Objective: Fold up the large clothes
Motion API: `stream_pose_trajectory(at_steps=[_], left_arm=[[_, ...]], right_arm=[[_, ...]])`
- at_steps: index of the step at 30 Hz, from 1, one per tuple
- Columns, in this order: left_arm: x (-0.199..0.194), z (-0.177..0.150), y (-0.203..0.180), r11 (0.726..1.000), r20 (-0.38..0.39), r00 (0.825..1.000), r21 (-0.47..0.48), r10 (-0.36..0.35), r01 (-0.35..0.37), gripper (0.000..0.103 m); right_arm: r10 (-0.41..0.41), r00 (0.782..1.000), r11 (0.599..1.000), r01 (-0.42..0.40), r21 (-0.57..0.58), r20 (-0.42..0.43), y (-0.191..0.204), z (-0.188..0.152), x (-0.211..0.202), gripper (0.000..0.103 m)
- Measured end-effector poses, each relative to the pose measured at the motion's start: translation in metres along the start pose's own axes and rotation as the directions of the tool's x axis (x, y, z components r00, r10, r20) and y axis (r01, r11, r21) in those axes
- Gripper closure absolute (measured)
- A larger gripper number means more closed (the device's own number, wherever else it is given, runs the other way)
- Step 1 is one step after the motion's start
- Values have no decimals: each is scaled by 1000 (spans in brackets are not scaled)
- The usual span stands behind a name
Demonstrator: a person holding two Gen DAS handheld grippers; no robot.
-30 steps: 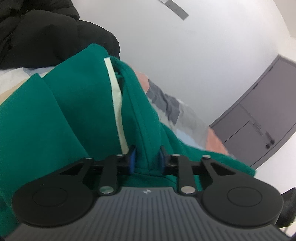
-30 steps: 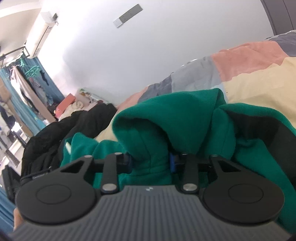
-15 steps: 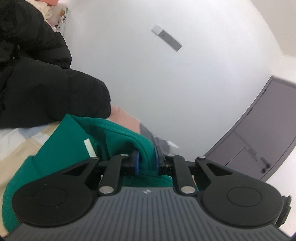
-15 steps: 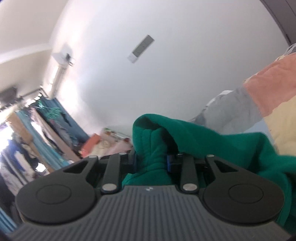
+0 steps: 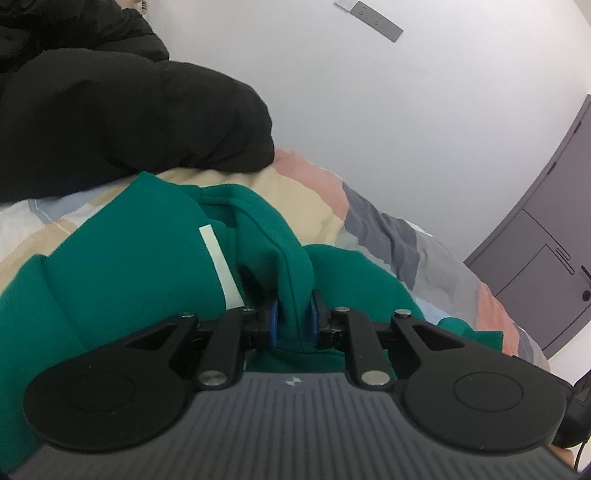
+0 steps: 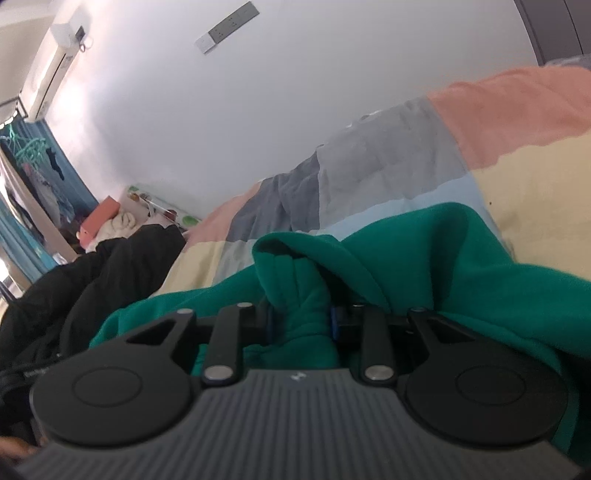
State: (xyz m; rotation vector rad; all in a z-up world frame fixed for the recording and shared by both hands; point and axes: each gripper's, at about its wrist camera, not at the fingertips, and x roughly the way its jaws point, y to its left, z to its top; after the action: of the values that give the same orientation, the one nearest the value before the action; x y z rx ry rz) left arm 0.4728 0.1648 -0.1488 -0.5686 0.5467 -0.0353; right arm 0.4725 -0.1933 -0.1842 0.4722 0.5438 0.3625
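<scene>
- The left claw (image 5: 293, 317) pinches a raised fold of the green top (image 5: 140, 258), with the blue pads (image 5: 273, 321) pressed on either side of the cloth.
- The right claw (image 6: 301, 321) pinches a bunched ridge of the same green top (image 6: 436, 254); a blue pad (image 6: 334, 321) shows at the right side of the ridge, tight against it.
- The green top lies on the bed (image 5: 388, 229), spread over its patchwork cover of pink, grey, cream and pale blue blocks.
- In the left view a pale strip (image 5: 221, 269) runs down the green top just left of the pinched fold.
- A black jacket (image 5: 122, 107) is heaped on the bed beyond the green top, its near edge close to the green cloth; whether they touch cannot be told.
- In the right view the same black jacket (image 6: 92, 280) sits left of the green top, and the bed (image 6: 517, 177) rises right of it.
- A grey door (image 5: 546, 236) stands past the bed's far end in the left view.
- A white wall (image 6: 295, 110) backs the bed, with a socket strip (image 6: 227, 27) high on it and an air conditioner (image 6: 55, 74) further left.
</scene>
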Motion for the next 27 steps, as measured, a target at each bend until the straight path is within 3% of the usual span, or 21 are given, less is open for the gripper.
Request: stream_pose_trajectory(at_steps=[3,5,9,17,21,27], left_arm=[[-12,-1,-6,999,6,1000,47,11,-12,71],[-28,-4,-9,997,14,1000,77,13,-14,70],[-69,-14,-19,994,20,1000,105,22,-24,67],[-151,-50,-48,987,2,1000,159,-11,11,66],[-178,-76,-65,982,-54,998,182,-31,40,65],[-205,-102,-87,970,-71,996,235,-47,63,64]], right_arm=[[7,1000,1000,-7,11,-16,3,4,-9,67],[5,1000,1000,-5,-3,-23,6,8,-16,54],[-51,997,993,44,-108,-62,21,6,-32,49],[-48,996,991,39,-132,-69,31,-9,-100,46],[-20,997,983,6,-186,-71,48,-23,-134,45],[66,996,964,-81,-254,-67,74,-46,-175,46]])
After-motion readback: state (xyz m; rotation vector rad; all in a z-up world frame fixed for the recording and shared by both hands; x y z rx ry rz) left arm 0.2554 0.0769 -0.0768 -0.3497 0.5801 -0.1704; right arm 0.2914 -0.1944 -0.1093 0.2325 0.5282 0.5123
